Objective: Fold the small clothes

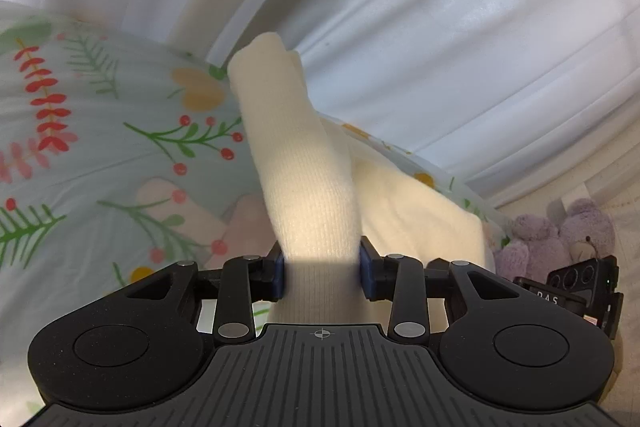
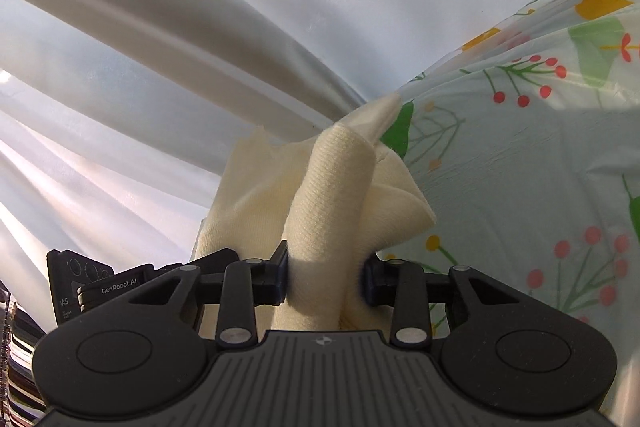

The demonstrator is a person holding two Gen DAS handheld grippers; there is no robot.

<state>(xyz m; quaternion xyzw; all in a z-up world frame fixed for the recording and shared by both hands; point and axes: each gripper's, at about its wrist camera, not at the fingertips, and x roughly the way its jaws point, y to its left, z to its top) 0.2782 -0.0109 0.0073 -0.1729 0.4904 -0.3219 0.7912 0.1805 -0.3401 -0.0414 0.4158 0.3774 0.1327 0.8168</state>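
Two grippers, left gripper (image 1: pixel 322 275) and right gripper (image 2: pixel 325 277) | fingers pinching ribbed cream knit garment (image 1: pixel 304 167) | glossy floral sheet (image 1: pixel 120 131) beneath

The left gripper (image 1: pixel 322 273) and the right gripper (image 2: pixel 325 277) were each held tilted, with both pairs of blue-padded jaws closed narrowly upon a gathered fold of cream knit garment (image 1: pixel 308 167).

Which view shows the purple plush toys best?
The left wrist view: the purple plush toys sit at its right edge, beyond the cream garment clamped in the left tool. The right wrist view shows none of them.
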